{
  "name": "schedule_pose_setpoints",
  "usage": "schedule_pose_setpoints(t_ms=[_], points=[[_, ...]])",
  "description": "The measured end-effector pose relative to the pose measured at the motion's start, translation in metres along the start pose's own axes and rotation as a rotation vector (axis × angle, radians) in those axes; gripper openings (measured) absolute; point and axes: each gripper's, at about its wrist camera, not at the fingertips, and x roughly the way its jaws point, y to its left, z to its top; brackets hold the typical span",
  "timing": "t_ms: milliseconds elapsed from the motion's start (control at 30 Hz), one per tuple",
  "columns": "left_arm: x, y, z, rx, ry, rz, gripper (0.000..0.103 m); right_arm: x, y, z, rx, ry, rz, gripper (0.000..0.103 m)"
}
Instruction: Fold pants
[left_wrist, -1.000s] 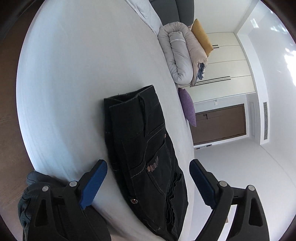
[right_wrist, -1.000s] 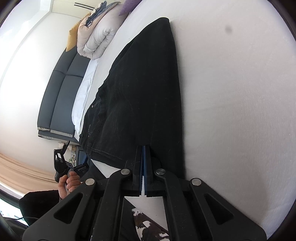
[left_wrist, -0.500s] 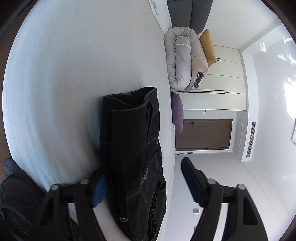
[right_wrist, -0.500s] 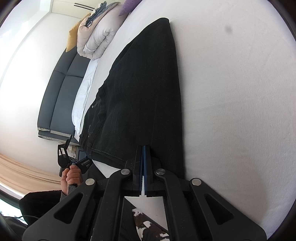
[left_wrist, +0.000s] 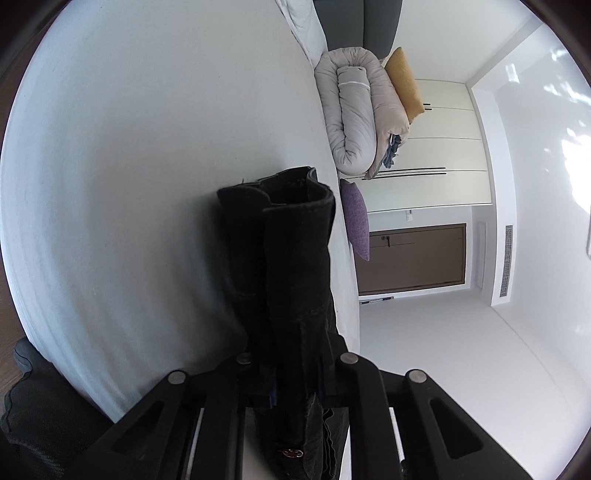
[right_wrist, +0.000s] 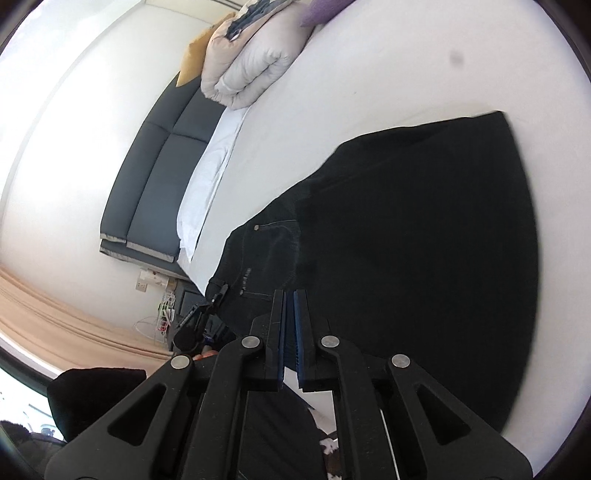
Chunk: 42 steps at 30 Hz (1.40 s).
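1. Left gripper (left_wrist: 291, 373): fingers (left_wrist: 271, 397) wide apart a second ago with the black pants (left_wrist: 291, 266) lying between them untouched; closing since then, now clamped on the waistband end of the pants.
2. Denim now bunched and raised between those fingers, a metal button (left_wrist: 291, 452) showing just below the grip; earlier lay flat with the back pocket stitching visible.
3. Right gripper (right_wrist: 290, 332): fingers (right_wrist: 300, 332) nearly closed with a thin slit between the blue pads, much as before; whether cloth is pinched there cannot be told, the tips sitting over the dark fabric.
4. Right wrist view changed sharply: pants earlier ran long and narrow away from the fingers, now spread as a broad dark sheet across the right of the frame, slightly blurred.
5. Pants (right_wrist: 424, 240) on the white bed (left_wrist: 147, 166), along its near edge, waistband toward the left gripper, legs reaching toward the middle of the bed.
6. Rolled grey duvet (left_wrist: 351, 118), yellow cushion (left_wrist: 404, 85) and purple pillow (left_wrist: 356, 221) at the far end of the bed, well apart from the pants.
7. Person's hand (right_wrist: 205, 356) partly visible under the left gripper in the right wrist view.
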Motion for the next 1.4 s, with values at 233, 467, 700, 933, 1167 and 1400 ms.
schedule_pose_setpoints(t_ms=[233,467,700,933,1167,1400], points=[[0.003,0.000,0.001,0.012,-0.004,0.009,0.013,0.113,0.001,0.037,0.073,0.166,-0.007,0.003],[0.003,-0.001,0.000,0.044,-0.009,0.026,0.013,0.149,-0.030,0.030,0.129,0.206,-0.021,0.000],[0.000,-0.022,-0.003,0.172,-0.010,0.081,0.013,0.153,-0.024,0.024,0.045,0.165,-0.040,0.000],[0.010,-0.126,-0.030,0.551,-0.007,0.173,0.012,0.083,-0.025,0.004,0.115,-0.044,0.156,0.076],[0.072,-0.215,-0.163,1.163,0.102,0.280,0.013,0.017,-0.073,0.001,0.281,-0.158,0.217,0.078],[0.124,-0.169,-0.301,1.613,0.316,0.407,0.013,-0.007,-0.099,0.001,0.310,-0.208,0.241,0.078]])
